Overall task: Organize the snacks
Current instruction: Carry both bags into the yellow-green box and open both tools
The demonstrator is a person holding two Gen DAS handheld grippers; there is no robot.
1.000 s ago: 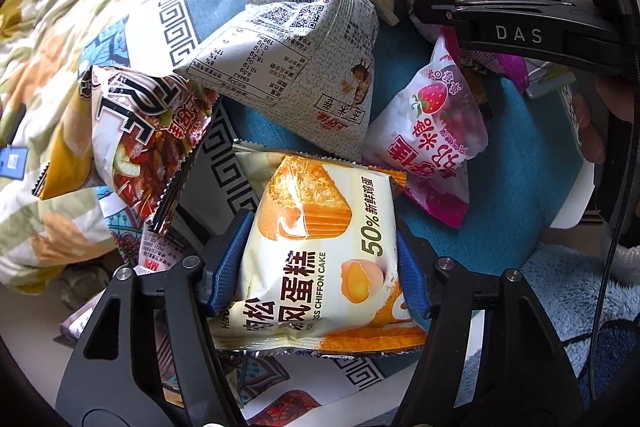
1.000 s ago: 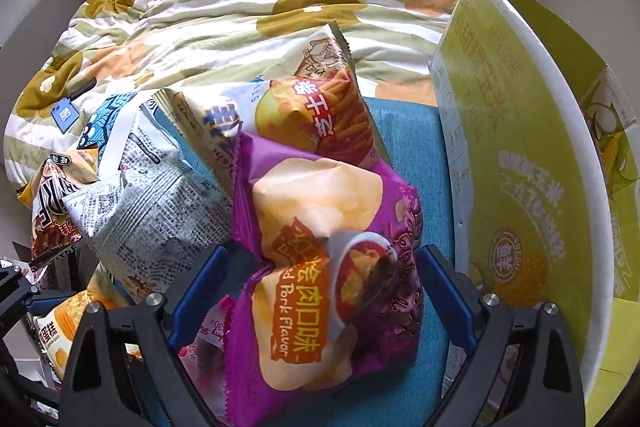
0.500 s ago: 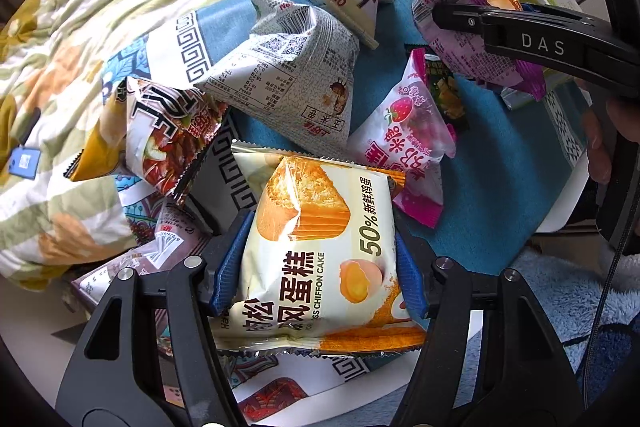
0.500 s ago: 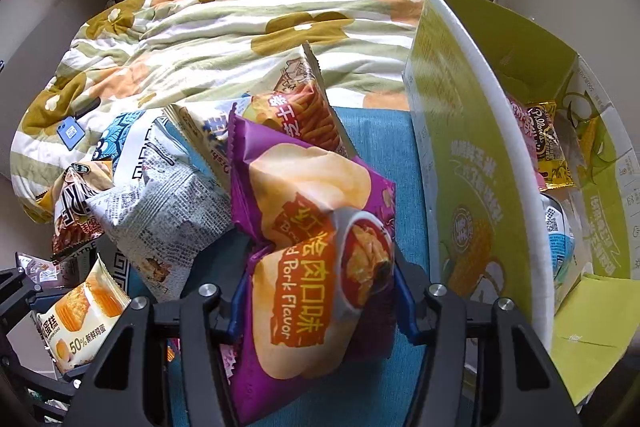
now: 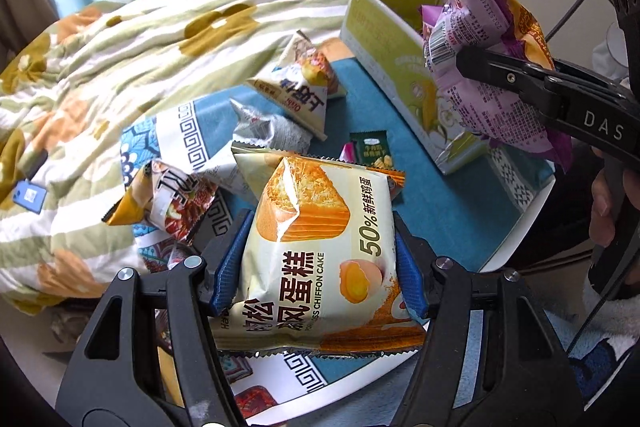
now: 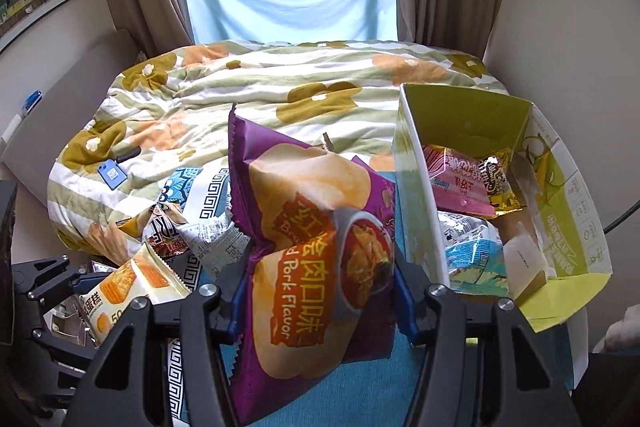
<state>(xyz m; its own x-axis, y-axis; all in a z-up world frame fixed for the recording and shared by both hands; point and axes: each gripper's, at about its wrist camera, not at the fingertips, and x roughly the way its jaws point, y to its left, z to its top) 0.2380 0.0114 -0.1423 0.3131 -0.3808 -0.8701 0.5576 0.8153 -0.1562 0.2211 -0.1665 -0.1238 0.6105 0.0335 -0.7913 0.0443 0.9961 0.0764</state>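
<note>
My left gripper (image 5: 318, 267) is shut on a cream chiffon cake packet (image 5: 316, 247) and holds it above the blue tray (image 5: 440, 211). My right gripper (image 6: 318, 291) is shut on a purple pork-flavour chip bag (image 6: 316, 239), lifted beside the open green box (image 6: 472, 131). In the left wrist view the purple bag (image 5: 480, 67) hangs in the right gripper over the box (image 5: 392, 59). The cake packet also shows in the right wrist view (image 6: 128, 287). The box holds several snack packets, among them a pink one (image 6: 456, 183).
Loose packets lie on the tray: a triangular bag (image 5: 300, 87), a grey-print bag (image 5: 268, 135), a red-and-white bag (image 5: 176, 199) and a small dark green packet (image 5: 370, 149). A floral duvet (image 6: 260, 91) covers the bed behind. A blue tag (image 5: 28, 195) lies on it.
Both grippers rose with their packets. The right gripper closed on the purple bag and carried it up beside the box, whose inside now shows.
</note>
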